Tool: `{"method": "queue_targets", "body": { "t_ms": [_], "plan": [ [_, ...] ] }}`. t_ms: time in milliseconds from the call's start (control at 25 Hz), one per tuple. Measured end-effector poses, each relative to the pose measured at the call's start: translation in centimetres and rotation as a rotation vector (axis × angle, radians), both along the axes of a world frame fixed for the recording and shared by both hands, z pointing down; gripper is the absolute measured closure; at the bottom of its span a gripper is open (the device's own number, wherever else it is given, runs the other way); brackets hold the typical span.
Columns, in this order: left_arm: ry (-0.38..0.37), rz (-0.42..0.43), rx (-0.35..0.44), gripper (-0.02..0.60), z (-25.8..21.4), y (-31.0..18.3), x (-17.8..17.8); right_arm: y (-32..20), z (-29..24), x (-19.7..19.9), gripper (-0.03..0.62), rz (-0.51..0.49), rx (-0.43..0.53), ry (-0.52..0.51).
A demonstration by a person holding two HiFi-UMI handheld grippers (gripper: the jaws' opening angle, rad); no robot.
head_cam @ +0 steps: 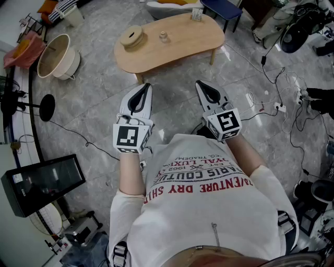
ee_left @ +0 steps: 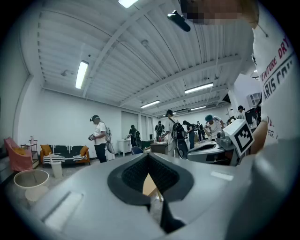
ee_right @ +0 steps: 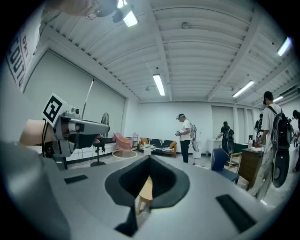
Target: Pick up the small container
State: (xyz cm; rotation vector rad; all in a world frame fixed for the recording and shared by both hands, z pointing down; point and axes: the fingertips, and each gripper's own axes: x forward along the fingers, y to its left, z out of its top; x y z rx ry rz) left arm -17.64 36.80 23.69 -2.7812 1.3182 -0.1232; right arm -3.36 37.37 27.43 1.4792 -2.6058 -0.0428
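The small pale container stands near the middle of a low wooden table ahead of me. A round wooden disc-shaped piece lies at its left end, and a small glass-like item stands at the far edge. My left gripper and right gripper are held side by side over the floor, short of the table and pointing toward it. Both are shut with nothing in them. A sliver of the table shows past the closed jaws in the left gripper view, and the table shows the same way in the right gripper view.
A round white tub stands on the floor at the left, with a black stand and a monitor nearer me. Cables trail across the floor at the right. A blue chair is behind the table. Several people stand farther off in the room.
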Motion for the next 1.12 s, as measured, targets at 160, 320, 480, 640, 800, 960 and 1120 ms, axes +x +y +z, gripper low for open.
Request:
{"method": "queue_targets", "body": {
  "t_ms": [160,320,480,640,800,960,1120],
  "plan": [
    [0.01,-0.002,-0.002,0.57,-0.2,-0.2,-0.1,-0.1,0.1,-0.1,0.588,-0.004,-0.005,0.0],
    [0.011,0.002,-0.008,0.569,0.1,-0.1,0.2,0.1,0.3,0.0,0.588,-0.004,-0.015,-0.004],
    [0.01,0.005,-0.016,0.569,0.5,0.2,0.2,0.4,0.8,-0.2,0.588,-0.008,-0.028,-0.008],
    [0.019,-0.007,-0.036,0.569,1.3,0.5,-0.4,0.6,1.3,-0.5,0.588,-0.006,-0.045,-0.033],
    [0.021,-0.017,-0.064,0.569,2.7,0.5,-0.6,0.6,2.3,-0.3,0.588,-0.01,-0.072,-0.039],
    [0.047,-0.01,-0.077,0.561,3.8,-0.3,0.3,-0.5,3.1,0.2,0.588,-0.035,-0.094,-0.025],
    [0.044,-0.015,-0.112,0.319,5.4,-2.4,1.8,-3.2,4.2,1.2,0.588,-0.056,-0.121,-0.036]
  ]
}}
